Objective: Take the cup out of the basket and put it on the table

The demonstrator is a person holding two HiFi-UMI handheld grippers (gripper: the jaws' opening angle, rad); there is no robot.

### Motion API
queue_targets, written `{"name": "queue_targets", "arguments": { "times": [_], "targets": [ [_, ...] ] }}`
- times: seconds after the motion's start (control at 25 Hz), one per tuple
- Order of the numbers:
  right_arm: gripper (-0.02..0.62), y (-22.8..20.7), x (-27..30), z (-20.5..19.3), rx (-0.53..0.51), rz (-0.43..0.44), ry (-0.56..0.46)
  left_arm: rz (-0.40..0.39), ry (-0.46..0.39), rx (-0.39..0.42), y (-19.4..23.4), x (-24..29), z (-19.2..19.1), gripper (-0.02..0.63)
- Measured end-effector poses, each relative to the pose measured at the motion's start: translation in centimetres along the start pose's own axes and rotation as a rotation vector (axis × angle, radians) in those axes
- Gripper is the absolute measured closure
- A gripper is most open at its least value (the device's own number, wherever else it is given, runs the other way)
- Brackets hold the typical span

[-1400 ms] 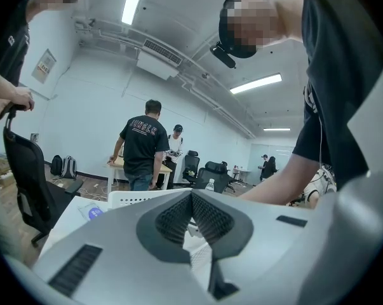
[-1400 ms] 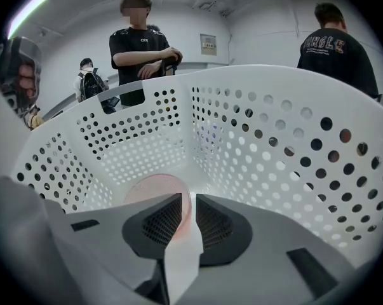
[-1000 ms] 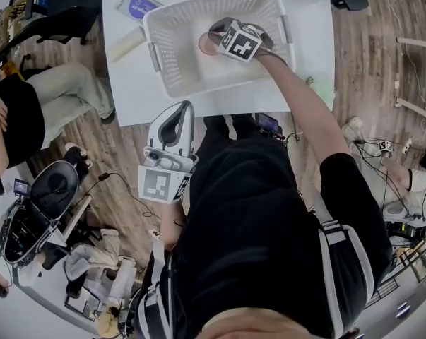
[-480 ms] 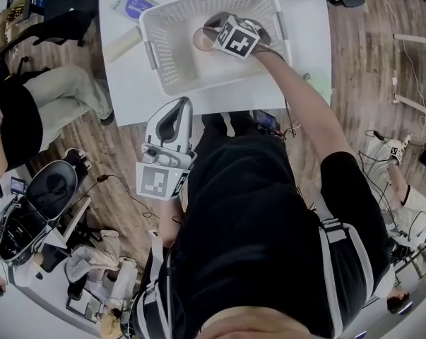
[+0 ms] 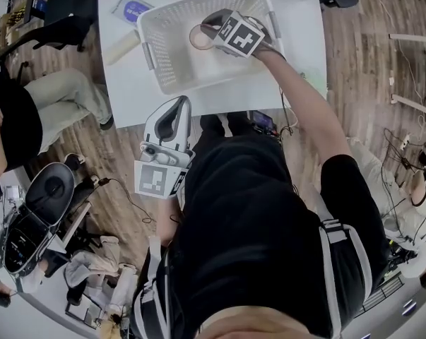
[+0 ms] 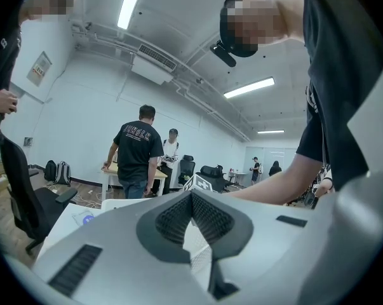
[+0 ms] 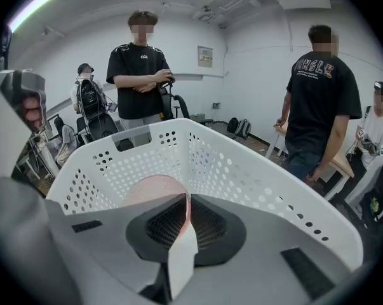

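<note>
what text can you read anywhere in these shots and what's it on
"JUNGLE": on the back of a standing person's black T-shirt, left gripper view.
Too small to read: the label of the blue-labelled packet on the table.
Too blurred to read: the wall notice, right gripper view.
No words, only a black-and-white pattern: the marker cube.
No print visible: the cup and the basket.

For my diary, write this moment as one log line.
right tongs: shut on cup rim | cup: in basket | left tongs: shut, empty
</note>
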State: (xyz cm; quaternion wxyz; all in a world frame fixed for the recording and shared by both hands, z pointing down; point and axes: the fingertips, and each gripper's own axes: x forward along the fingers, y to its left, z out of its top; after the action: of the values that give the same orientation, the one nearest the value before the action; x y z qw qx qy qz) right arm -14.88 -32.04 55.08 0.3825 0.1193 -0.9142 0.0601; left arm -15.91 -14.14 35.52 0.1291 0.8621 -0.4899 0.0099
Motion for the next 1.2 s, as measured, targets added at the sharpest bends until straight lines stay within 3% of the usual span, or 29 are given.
{"name": "queue_targets", "arguments": {
  "times": [0.84, 1.2],
  "targets": [
    [0.558, 2.5, -10.5, 5.7, -0.001, -0.059, -0.129, -0.049, -0.035, 0.039, -3.3, -1.1, 0.6, 0.586],
    [0.558, 6.6, -15.9, 7.7, -0.037, -0.077, -0.172, -0.062, -0.056, 0.055, -3.8, -3.0, 1.2, 0.586]
  ]
}}
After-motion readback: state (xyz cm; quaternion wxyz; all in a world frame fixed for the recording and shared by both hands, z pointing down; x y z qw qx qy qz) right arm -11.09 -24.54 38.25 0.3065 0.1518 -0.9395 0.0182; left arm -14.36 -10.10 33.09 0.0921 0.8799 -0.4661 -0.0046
